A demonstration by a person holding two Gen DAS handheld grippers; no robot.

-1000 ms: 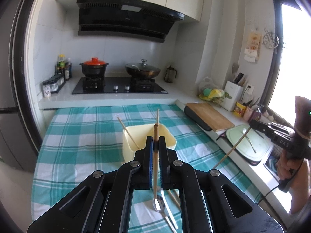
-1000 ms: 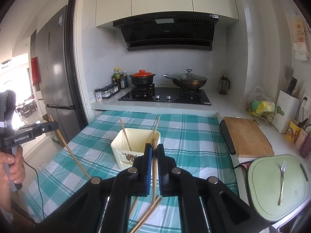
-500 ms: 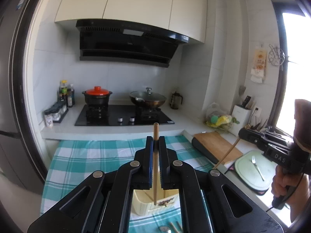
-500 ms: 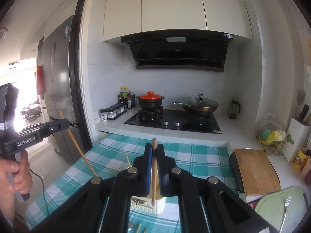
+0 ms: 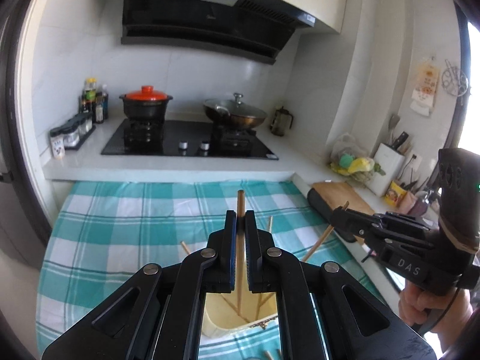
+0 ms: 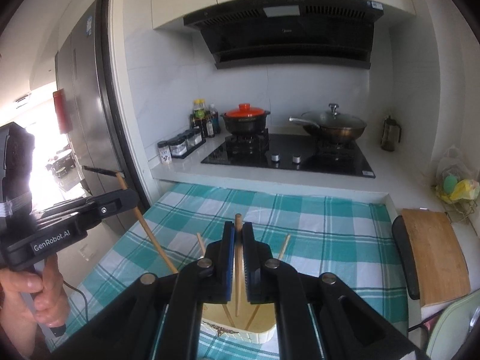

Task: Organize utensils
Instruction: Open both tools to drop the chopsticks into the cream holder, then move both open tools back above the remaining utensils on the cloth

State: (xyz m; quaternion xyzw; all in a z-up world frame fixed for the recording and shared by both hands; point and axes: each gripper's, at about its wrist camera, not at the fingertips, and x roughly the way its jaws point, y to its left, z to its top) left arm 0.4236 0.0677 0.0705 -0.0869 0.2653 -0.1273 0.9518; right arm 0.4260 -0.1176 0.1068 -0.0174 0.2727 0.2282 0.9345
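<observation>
I have a slim round wooden chopstick [image 5: 240, 258] pinched upright in my left gripper [image 5: 240, 225], its lower end inside the pale yellow plastic container [image 5: 222, 315]. My right gripper [image 6: 238, 234] pinches a second chopstick [image 6: 238, 270] over the same container, which stands mid-way on the teal checked cloth [image 5: 120, 225]. Only the right view shows the fridge [image 6: 87, 114] bordering the cloth's left edge.

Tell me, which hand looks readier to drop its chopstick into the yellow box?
Right, though narrowly. The right gripper holds its chopstick with the tip over the yellow box. The left gripper seems farther out.
</observation>
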